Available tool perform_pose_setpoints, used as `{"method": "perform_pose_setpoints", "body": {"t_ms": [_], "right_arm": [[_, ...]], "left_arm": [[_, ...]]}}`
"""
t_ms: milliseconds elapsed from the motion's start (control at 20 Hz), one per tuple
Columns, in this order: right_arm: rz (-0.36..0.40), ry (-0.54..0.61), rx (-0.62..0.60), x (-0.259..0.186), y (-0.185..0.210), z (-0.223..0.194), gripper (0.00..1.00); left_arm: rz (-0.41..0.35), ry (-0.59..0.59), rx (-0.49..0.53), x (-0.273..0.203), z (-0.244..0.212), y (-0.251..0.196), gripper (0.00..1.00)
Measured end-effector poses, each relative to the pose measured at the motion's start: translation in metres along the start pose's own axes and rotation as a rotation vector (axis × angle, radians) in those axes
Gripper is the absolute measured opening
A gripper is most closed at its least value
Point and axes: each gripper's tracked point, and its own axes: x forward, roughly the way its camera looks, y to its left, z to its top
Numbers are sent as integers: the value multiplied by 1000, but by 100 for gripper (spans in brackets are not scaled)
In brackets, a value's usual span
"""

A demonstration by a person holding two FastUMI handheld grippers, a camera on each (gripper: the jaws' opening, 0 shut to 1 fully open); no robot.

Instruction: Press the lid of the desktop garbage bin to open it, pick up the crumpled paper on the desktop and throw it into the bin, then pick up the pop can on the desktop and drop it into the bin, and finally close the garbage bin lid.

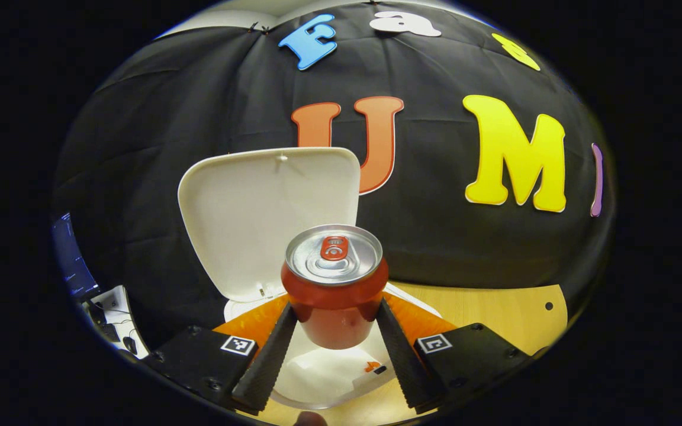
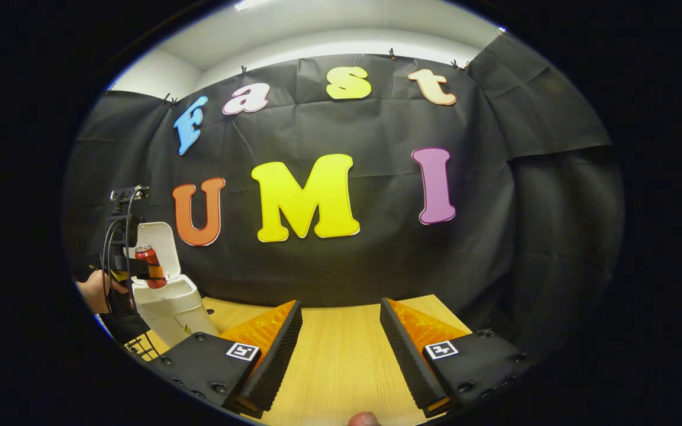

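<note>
My left gripper (image 1: 336,313) is shut on the red pop can (image 1: 335,296), held upright with its silver top and red tab facing the camera. The can hangs over the mouth of the white garbage bin (image 1: 240,307), whose lid (image 1: 264,219) stands open behind it. Something white and crumpled (image 1: 323,373) lies inside, below the can. In the right gripper view the bin (image 2: 172,307) stands far left with its lid (image 2: 160,242) up. Over it is the can (image 2: 150,263), held in the left gripper (image 2: 140,269) by a hand (image 2: 95,293). My right gripper (image 2: 341,331) is open over bare wood.
The wooden table (image 2: 341,367) runs back to the black cloth wall. Its right edge and a corner with a small hole (image 1: 548,306) lie beyond the bin. A dark screen (image 1: 71,260) and cables sit low at the left, off the table.
</note>
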Motion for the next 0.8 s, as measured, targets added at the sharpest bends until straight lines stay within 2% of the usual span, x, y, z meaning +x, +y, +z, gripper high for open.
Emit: {"method": "perform_pose_setpoints", "body": {"t_ms": [200, 450, 550, 650, 800], "right_arm": [[-7, 15, -2, 7, -2, -4, 84], [32, 34, -30, 10, 12, -10, 86], [59, 35, -47, 15, 21, -11, 86], [81, 32, -43, 20, 25, -10, 86], [101, 45, -42, 27, 27, -13, 86]], "left_arm": [[17, 79, -45, 13, -25, 4, 87], [48, 47, -59, 4, -20, 8, 92], [123, -14, -89, -16, -5, 11, 94], [127, -113, -122, -38, 25, -7, 96], [179, -200, -125, -50, 61, -8, 96]]}}
